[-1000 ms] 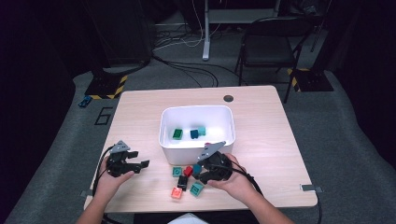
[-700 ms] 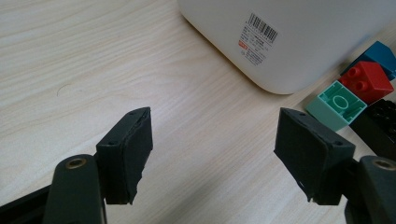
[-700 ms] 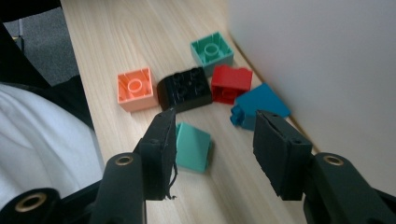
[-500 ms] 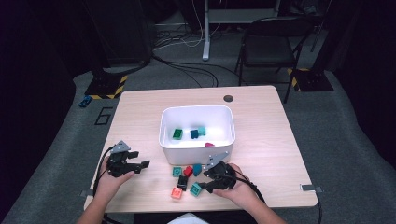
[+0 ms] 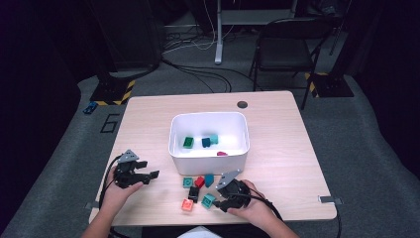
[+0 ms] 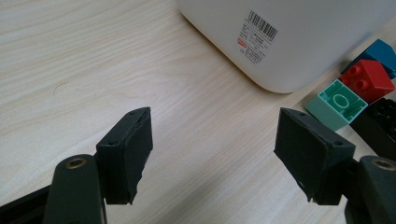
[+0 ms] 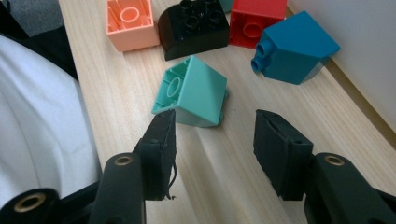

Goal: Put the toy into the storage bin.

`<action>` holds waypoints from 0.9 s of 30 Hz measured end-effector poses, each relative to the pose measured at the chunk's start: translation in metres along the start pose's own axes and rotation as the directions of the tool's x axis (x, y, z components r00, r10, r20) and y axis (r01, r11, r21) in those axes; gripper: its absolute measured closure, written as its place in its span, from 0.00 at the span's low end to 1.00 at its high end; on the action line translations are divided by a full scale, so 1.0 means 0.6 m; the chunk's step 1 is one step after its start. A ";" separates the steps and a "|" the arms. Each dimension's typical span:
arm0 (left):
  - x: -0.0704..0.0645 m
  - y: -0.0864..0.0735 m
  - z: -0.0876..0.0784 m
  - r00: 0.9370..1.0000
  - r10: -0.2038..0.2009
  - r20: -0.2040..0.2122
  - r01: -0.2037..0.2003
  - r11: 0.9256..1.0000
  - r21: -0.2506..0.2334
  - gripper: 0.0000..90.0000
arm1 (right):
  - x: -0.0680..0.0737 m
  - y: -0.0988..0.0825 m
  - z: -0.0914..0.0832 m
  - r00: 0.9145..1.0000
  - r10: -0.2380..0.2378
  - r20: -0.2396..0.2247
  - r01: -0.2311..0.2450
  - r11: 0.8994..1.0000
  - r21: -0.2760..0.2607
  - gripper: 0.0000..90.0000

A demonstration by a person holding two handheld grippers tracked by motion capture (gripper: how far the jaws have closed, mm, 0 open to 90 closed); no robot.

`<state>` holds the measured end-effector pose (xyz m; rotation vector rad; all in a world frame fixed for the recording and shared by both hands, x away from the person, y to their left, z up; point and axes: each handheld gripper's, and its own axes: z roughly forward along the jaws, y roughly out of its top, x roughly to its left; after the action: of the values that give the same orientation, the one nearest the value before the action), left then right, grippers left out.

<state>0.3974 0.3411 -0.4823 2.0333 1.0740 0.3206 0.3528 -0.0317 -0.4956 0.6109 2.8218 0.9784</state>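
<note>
A pale wooden table is seen from above in a dark room, with a person's forearms coming in from the bottom edge. A white rectangular bin sits near the table's middle, and inside it lie a green block, a dark blue block, a light teal block and a small pink piece close to the near wall. Between the bin and the person a small cluster of toy blocks lies on the wood: a mint-green block nearest the right hand, a salmon block to its left, a black block just behind those two, and closer to the bin a red block, a blue block and a second green block. The right gripper is low over the table at the right side of the cluster, its jaws partly open, nothing clamped; the mint-green block (tilted, hollow underside facing the camera in the right gripper view) lies just ahead of them, with its lower corner at the tip of the jaw on the picture's left, though real contact cannot be judged. The left gripper rests to the left of the cluster, well apart from the mint-green block, its jaws spread wide over bare wood, pointing toward the bin's corner.
</note>
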 end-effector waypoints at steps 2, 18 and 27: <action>0.001 0.000 0.000 1.000 0.002 0.002 -0.002 1.000 0.007 0.30 | -0.002 -0.002 0.003 1.000 0.005 -0.002 -0.005 1.000 0.001 0.53; 0.001 -0.001 0.003 1.000 0.002 0.005 -0.002 1.000 -0.004 0.30 | 0.000 0.032 0.043 0.999 -0.040 -0.017 0.040 0.999 -0.005 0.50; 0.002 -0.001 0.003 1.000 0.005 0.008 -0.005 1.000 -0.001 0.30 | -0.005 0.042 0.061 0.999 -0.036 -0.026 0.036 0.999 0.001 0.49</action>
<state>0.3988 0.3412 -0.4838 2.0349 1.0632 0.3155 0.3717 0.0061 -0.5094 0.5496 2.8454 0.9853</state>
